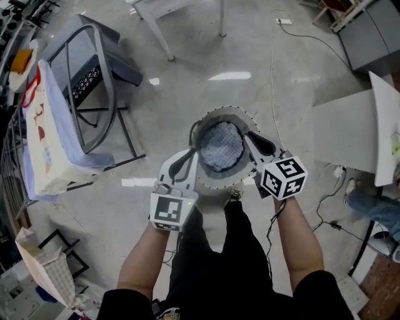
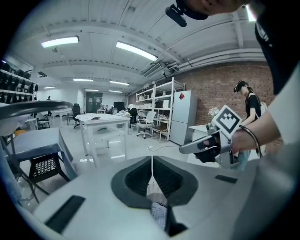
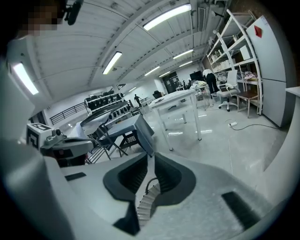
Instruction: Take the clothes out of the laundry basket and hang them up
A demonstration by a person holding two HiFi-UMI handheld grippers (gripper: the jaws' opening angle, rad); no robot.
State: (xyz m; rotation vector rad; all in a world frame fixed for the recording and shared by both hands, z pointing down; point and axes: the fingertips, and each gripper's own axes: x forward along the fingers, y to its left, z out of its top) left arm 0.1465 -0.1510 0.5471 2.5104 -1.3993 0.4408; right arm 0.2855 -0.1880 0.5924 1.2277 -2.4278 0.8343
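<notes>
The round laundry basket (image 1: 226, 111) hangs over the floor between my two grippers. A blue-and-white checked garment (image 1: 220, 147) fills it. My left gripper (image 1: 194, 152) holds the basket's left edge, and its jaws (image 2: 152, 180) are shut on a strip of checked fabric and rim (image 2: 159, 213). My right gripper (image 1: 250, 137) is at the basket's right edge. In its own view the jaws (image 3: 151, 176) stand slightly apart. The perforated white rim (image 3: 146, 204) and a dark wire loop lie in the gap.
A rack at the left carries a white garment with red print (image 1: 47, 137), beside a grey metal-framed stand (image 1: 94, 75). White table legs (image 1: 181, 19) are ahead, a white tabletop (image 1: 350, 137) is at the right. Cables (image 1: 331, 200) trail on the floor. A paper bag (image 1: 44, 262) sits lower left.
</notes>
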